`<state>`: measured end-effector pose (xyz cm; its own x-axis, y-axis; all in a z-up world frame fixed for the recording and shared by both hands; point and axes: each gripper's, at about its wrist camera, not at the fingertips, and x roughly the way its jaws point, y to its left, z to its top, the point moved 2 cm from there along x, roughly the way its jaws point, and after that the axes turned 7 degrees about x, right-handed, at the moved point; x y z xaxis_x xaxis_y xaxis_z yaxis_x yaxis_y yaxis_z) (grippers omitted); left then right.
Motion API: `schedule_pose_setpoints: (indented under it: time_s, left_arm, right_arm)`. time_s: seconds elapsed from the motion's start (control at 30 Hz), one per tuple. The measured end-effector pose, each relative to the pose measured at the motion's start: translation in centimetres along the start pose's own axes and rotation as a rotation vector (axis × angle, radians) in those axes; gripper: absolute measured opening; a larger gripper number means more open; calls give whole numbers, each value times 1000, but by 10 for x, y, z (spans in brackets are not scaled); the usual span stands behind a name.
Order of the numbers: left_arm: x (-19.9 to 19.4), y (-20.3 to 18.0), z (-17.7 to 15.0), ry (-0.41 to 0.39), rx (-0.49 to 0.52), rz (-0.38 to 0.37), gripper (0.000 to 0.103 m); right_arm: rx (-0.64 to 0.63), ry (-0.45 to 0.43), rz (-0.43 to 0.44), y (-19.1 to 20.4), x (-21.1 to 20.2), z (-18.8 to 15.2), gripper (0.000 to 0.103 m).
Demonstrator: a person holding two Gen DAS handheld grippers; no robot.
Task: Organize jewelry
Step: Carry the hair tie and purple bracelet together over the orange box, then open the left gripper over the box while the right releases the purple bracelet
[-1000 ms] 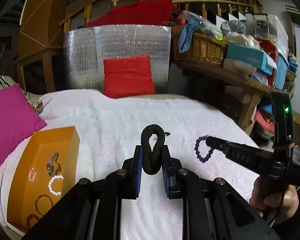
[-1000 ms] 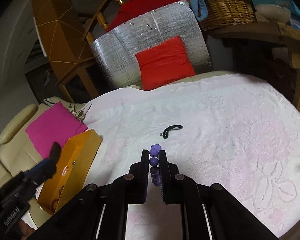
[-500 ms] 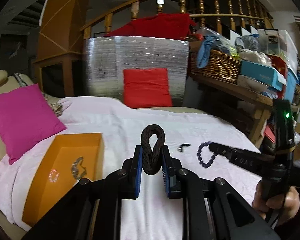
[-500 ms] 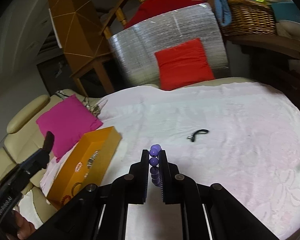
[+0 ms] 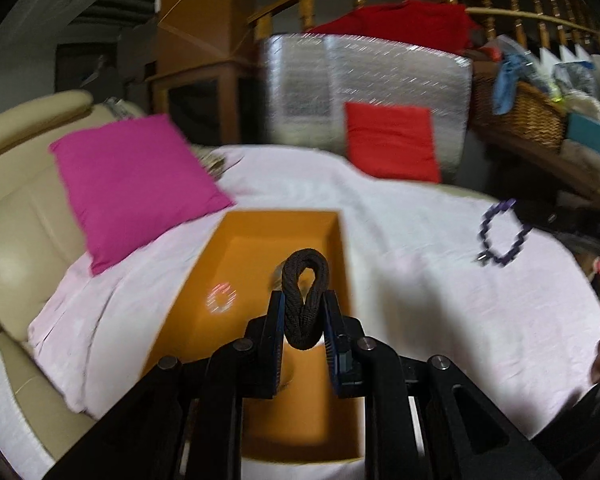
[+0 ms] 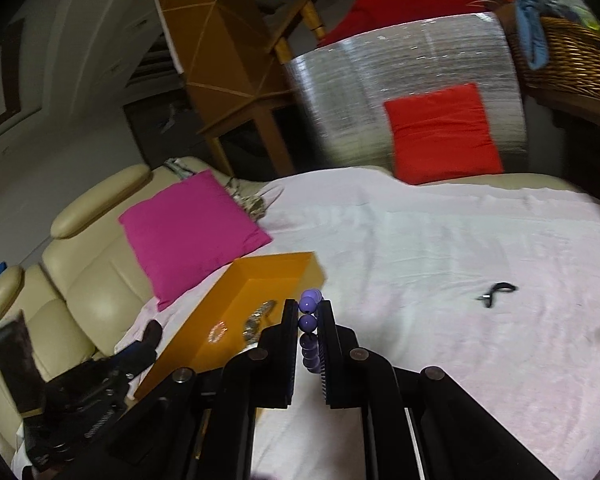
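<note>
My left gripper [image 5: 303, 300] is shut on a dark braided cord bracelet [image 5: 305, 280] and holds it over the open orange box [image 5: 236, 248]. The box holds a pale bead bracelet [image 5: 221, 298] and other pieces hidden behind the fingers. My right gripper [image 6: 308, 308] is shut on a purple bead bracelet [image 6: 309, 322], just right of the orange box [image 6: 260, 280]; the beads also show in the left wrist view [image 5: 500, 236], hanging above the bed. A small black piece [image 6: 498, 292] lies on the white bedspread [image 6: 440, 260].
A pink cushion [image 5: 136, 184] lies left of the box on the cream sofa [image 5: 16, 208]. A red cushion [image 5: 392, 142] leans on a silver foil panel [image 5: 364, 84] at the back. A cluttered wooden shelf with a wicker basket [image 5: 520, 116] stands at the right.
Both grippers have swung left towards the orange box. The left one, still holding the dark bracelet, now hangs over the box's inside. The right one has come up beside the box.
</note>
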<state>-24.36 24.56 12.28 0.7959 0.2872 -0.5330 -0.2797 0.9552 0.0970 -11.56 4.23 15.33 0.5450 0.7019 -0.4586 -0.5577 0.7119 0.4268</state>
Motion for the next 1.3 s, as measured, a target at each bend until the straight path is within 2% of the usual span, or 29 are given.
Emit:
schedule_pose_setpoints:
  time_s: [0.1,0.3,0.67,0.93,1.3]
  left_arm:
    - [10,18,-15,44,-8,32,19]
    - [26,39,-34,107,-37,35,19]
    - [60,62,-55,211,-37,49,19]
    - [81,69,-57,242,-23,52,19]
    - [102,66,-64,279,-18,45,22]
  right_arm:
    - [-17,37,27,15,19,-4,11]
    - [-42,139,78,42,63,-15,11]
    - [-77,249,138,79,131,-31,11]
    - [-90,329,116,90,183,-49,11]
    - [-27,425,89,76,221,-58,11]
